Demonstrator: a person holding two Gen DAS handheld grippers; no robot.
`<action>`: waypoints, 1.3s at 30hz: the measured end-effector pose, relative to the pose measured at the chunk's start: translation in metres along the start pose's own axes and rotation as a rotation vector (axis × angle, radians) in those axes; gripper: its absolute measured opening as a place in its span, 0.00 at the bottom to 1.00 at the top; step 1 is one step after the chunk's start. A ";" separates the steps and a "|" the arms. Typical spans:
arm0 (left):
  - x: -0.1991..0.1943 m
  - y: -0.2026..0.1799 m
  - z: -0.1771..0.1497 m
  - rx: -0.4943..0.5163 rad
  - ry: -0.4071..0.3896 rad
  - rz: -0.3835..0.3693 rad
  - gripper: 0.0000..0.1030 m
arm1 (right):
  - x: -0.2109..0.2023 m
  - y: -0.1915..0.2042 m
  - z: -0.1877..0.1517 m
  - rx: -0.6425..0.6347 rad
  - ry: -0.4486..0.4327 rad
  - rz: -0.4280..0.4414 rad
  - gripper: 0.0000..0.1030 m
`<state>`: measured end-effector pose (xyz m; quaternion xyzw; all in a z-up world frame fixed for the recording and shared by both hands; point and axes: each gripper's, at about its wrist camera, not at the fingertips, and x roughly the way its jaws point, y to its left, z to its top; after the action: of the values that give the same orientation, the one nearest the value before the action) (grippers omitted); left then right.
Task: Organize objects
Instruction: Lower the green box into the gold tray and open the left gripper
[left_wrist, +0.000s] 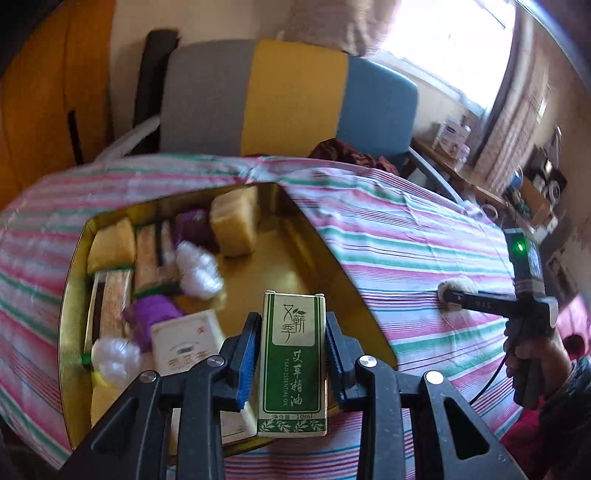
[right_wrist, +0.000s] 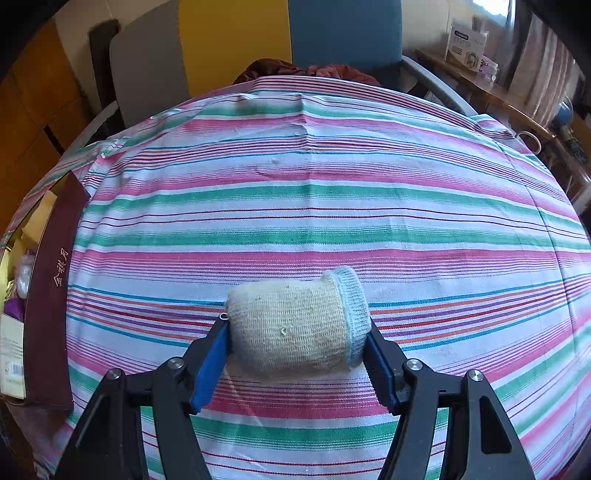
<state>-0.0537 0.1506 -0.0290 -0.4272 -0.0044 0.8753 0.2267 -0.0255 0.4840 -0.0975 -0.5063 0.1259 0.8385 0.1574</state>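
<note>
My left gripper (left_wrist: 291, 332) is shut on a green and white essential oil box (left_wrist: 293, 363), held upright above the near edge of a gold tin (left_wrist: 258, 266). The tin holds yellow and purple packets, white cotton puffs (left_wrist: 197, 271) and a cream box (left_wrist: 186, 345). My right gripper (right_wrist: 297, 328) is shut on a rolled cream sock with a pale blue cuff (right_wrist: 295, 325), on the striped cloth. In the left wrist view the right gripper (left_wrist: 452, 295) and sock (left_wrist: 458, 286) show to the right of the tin.
A striped pink, green and white cloth (right_wrist: 314, 184) covers the table. The tin's dark red wall (right_wrist: 51, 280) stands at the left in the right wrist view. A grey, yellow and blue chair (left_wrist: 288, 99) stands behind the table. A cluttered shelf (right_wrist: 480, 74) is at the far right.
</note>
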 end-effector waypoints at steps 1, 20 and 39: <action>0.000 0.014 -0.001 -0.044 0.012 -0.020 0.31 | 0.000 0.000 0.000 -0.001 0.000 0.000 0.66; 0.024 0.057 0.042 -0.235 0.064 -0.141 0.31 | -0.001 0.001 0.001 -0.033 0.006 -0.016 0.66; 0.104 0.053 0.075 -0.224 0.207 0.018 0.43 | 0.000 0.003 0.002 -0.037 0.007 -0.017 0.66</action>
<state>-0.1863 0.1582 -0.0696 -0.5376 -0.0750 0.8226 0.1692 -0.0287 0.4819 -0.0967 -0.5132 0.1065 0.8375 0.1546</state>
